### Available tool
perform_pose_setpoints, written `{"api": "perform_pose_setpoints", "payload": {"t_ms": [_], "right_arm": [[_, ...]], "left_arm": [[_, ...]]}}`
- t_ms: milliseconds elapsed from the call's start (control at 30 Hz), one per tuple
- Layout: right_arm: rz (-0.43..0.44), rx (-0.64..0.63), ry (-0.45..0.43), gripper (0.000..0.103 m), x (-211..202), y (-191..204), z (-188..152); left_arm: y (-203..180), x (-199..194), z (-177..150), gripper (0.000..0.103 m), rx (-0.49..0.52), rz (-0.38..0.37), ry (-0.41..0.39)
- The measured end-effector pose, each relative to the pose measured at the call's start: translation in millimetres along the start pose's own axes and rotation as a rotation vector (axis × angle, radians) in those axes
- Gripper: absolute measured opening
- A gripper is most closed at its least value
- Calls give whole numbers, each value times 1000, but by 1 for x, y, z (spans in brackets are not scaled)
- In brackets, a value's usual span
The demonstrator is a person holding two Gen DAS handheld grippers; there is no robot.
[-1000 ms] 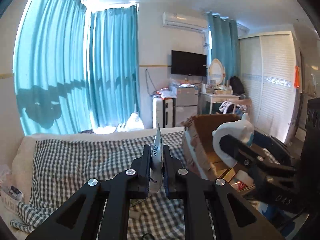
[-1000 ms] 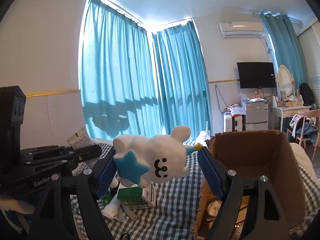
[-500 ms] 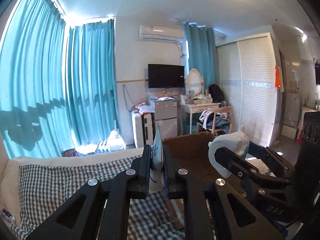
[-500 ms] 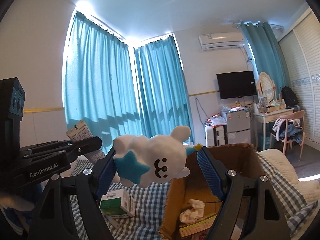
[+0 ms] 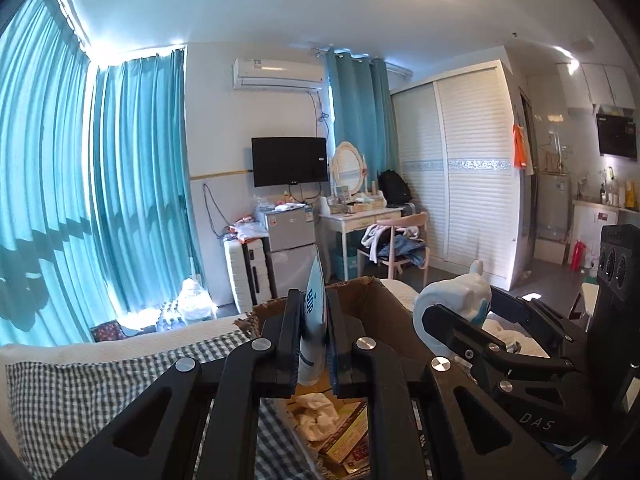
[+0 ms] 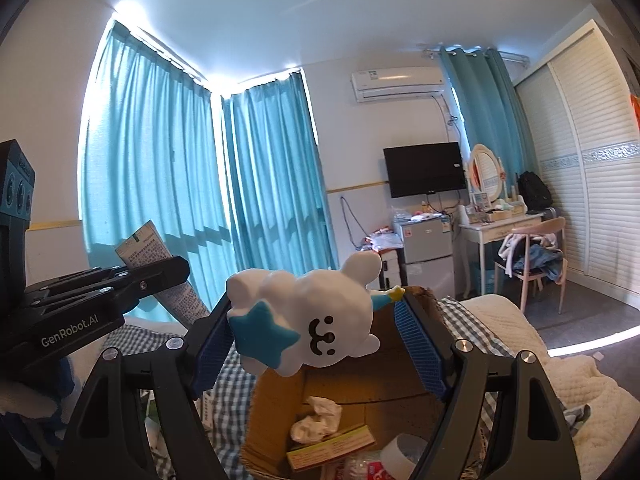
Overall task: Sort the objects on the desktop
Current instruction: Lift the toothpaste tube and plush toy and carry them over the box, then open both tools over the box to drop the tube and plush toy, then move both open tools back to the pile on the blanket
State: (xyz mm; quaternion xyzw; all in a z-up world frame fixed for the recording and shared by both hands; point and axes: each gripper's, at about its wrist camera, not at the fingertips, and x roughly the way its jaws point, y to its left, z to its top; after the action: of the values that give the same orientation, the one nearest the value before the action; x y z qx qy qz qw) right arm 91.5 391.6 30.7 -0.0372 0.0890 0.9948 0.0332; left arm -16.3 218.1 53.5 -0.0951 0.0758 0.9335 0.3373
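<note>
- While both tongs hang above the cardboard box (image 6: pixel 404 376), we read the left tongs (image 5: pixel 313 340) as nearly closed, pads clamped on a flattened white-and-blue tube (image 5: pixel 313 320) that stands on edge, crimped end up.
- Right-wrist view: the same tube (image 6: pixel 160 264) sticks up at a tilt out of the left tongs (image 6: pixel 168 276), printed side toward us.
- Right tongs (image 6: pixel 316 332) stand wide, blue pads pressed on both ends of a white cloud-shaped toy (image 6: pixel 308 320) with a blue star and a smiley face; toy lies sideways, off any surface.
- Left-wrist view: the toy (image 5: pixel 452 308) in the right tongs (image 5: pixel 460 320) sits just right of the tube, both over the box (image 5: pixel 384 320).
- Box is open and stands on a bed with a checked cover (image 5: pixel 100 392); inside we see crumpled white tissue (image 6: pixel 316 420), a red-and-yellow flat packet (image 6: pixel 332 448), and a roll of clear tape (image 6: pixel 404 452).
- Beside the box, left: a small carton (image 6: pixel 208 408), partly hidden by the tongs.
- Farther back: teal curtains (image 6: pixel 168 200), wall TV (image 5: pixel 290 161), mini fridge (image 5: pixel 288 232), dressing table with oval mirror (image 5: pixel 348 164), chair with clothes (image 5: pixel 396 244), white louvred wardrobe (image 5: pixel 472 200).
</note>
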Motion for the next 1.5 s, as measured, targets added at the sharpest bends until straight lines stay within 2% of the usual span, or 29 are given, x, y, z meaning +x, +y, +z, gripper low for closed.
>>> {"api": "perform_pose_setpoints", "payload": {"t_ms": [367, 733, 933, 1067, 1133, 1167, 1233, 1300, 1433, 1500], "right_arm": [[-86, -17, 139, 78, 36, -16, -19], [-154, -33, 299, 78, 73, -34, -56], [-167, -44, 352, 78, 81, -38, -68], [-180, -82, 359, 79, 83, -31, -68], [-211, -104, 342, 85, 81, -27, -68], [-210, -105, 337, 85, 80, -26, -67], [-208, -97, 316, 86, 75, -24, -64], [-222, -92, 295, 86, 71, -24, -60], [-221, -76, 257, 88, 62, -22, -49], [-222, -73, 236, 90, 57, -19, -45]], "left_arm": [[0, 44, -31, 10, -69, -57, 83], [-13, 101, -50, 11, -81, -94, 185], [-16, 125, -69, 11, -86, -104, 259], [-14, 126, -72, 11, -96, -87, 273], [-8, 122, -69, 13, -119, -85, 266], [-2, 122, -66, 17, -129, -77, 262], [9, 118, -61, 29, -152, -70, 253], [18, 108, -57, 61, -184, -53, 224], [33, 86, -49, 84, -236, -26, 179], [38, 73, -44, 94, -230, 4, 159]]}}
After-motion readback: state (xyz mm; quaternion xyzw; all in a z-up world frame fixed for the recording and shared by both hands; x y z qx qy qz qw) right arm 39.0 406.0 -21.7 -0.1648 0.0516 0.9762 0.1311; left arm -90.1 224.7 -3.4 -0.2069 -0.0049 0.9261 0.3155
